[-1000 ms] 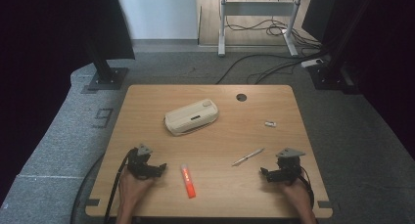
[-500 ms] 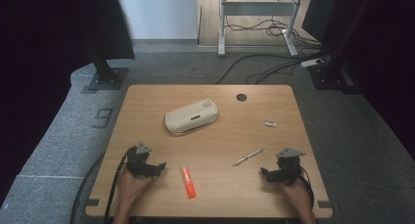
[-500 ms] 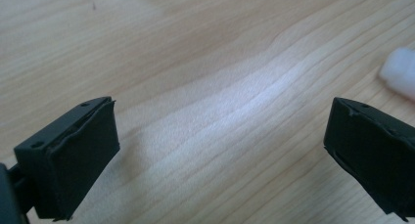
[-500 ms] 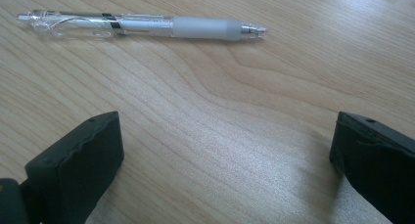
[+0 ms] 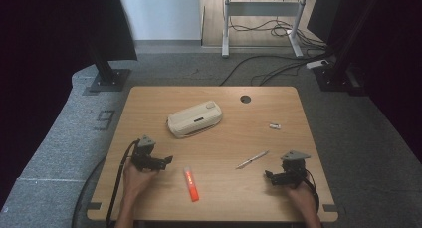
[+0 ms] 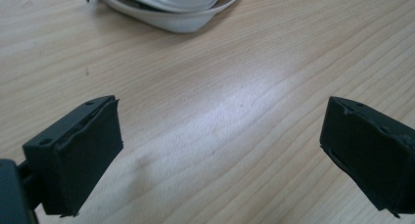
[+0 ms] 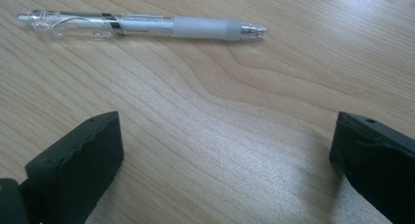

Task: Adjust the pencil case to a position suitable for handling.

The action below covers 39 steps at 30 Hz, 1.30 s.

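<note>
Here, both hand-held grippers rest low over the wooden table, one near each front corner, and neither grasps anything. The left gripper has its jaws spread wide apart; in the left gripper view only bare wood lies between them. Ahead of those jaws, well apart from them, sits the cream pencil case, whose pale rounded edge shows at the top of that view. In the high view this gripper points to the person's right, and the orange marker lies just beside it on that side, a little nearer the person.

The right gripper is likewise released, its jaws standing far apart with nothing but wood grain between them. The clear ballpoint pen lies flat on the table ahead of these jaws, crosswise to them and not touching either one; its frosted grip and tip point toward the right of the right gripper view. In the high view the same pen lies near the right gripper, on the side toward the table's middle and slightly farther from the person.

Beyond the right gripper, well apart, a small white object lies on the table; it is too small to identify. Each gripper is held by a hand coming in from the near edge.
</note>
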Motion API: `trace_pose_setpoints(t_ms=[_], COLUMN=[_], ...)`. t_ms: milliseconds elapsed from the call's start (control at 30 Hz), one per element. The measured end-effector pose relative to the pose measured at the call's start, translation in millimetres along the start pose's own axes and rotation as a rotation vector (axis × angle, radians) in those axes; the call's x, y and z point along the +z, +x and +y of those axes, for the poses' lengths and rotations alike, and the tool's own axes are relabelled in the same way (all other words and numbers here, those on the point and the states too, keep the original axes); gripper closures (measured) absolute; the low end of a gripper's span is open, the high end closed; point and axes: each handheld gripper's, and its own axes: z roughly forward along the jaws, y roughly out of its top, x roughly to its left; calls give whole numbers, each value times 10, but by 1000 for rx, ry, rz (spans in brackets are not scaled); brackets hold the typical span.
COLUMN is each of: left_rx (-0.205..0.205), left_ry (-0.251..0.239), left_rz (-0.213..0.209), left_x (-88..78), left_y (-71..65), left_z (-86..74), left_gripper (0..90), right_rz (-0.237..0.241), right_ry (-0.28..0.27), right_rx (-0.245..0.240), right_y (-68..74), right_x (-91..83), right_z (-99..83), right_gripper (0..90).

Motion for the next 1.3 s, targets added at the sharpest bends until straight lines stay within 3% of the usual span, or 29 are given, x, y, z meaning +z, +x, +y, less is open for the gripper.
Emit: trace_pose_setpoints(t_ms=[133, 333, 467, 633, 833, 1000, 1233, 1300], left_rx=[45, 75, 62, 68, 48, 78, 59, 71], left_ry=[20, 43, 53, 64, 49, 73, 71, 85], left_rz=[5, 6, -45, -51, -106, -91, -118, -110], left_x=[46, 110, 133, 156, 176, 217, 272, 310], left_y=[-37, -48, -29, 4, 64, 67, 139, 142], left_z=[143, 338, 449, 584, 751, 914, 1069, 1122], left_gripper=[23, 42, 57, 67, 70, 70, 91, 96], right_rz=[0, 0, 0, 0, 0, 0, 0, 0], right_ry=[0, 0, 0, 0, 0, 0, 0, 0], right_rx=[0, 0, 0, 0, 0, -1, 0, 0], right_y=[0, 0, 0, 0, 0, 0, 0, 0], right_x=[0, 0, 0, 0, 0, 0, 0, 0], right_z=[0, 0, 0, 0, 0, 0, 0, 0], right_gripper=[0, 0, 0, 0, 0, 0, 0, 0])
